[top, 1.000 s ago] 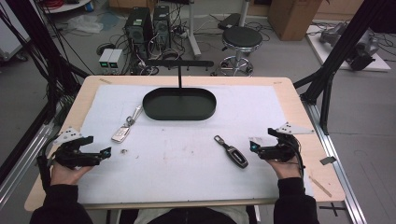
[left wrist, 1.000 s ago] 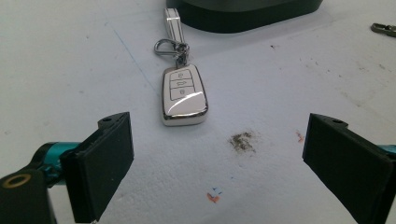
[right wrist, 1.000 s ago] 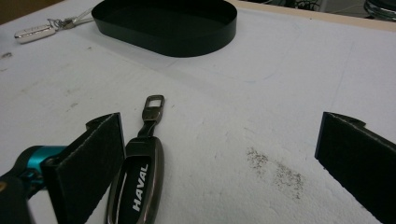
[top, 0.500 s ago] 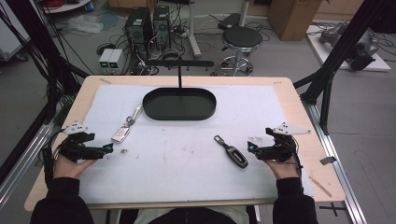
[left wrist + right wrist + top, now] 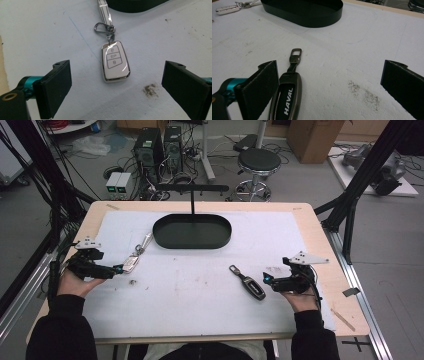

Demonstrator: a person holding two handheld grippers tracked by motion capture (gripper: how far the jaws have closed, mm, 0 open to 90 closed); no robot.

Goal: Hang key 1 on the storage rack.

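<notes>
Alignment differs per side. Left gripper is spread wide with the white key fob centred between its jaws, just ahead of the tips, not touching; the fob's long axis runs straight along the approach line, key ring at the far end. A short push forward should bracket the fob across its narrow width.

Right gripper is also wide open, but the dark HAVAL key fob sits hard against the camera-left jaw, far off centre, its long axis angled away up toward the metal loop. My read: it needs a sideways shift toward the fob first.

On the desk, each fob lies just inboard of its own gripper, both short of the black oval tray.
</notes>
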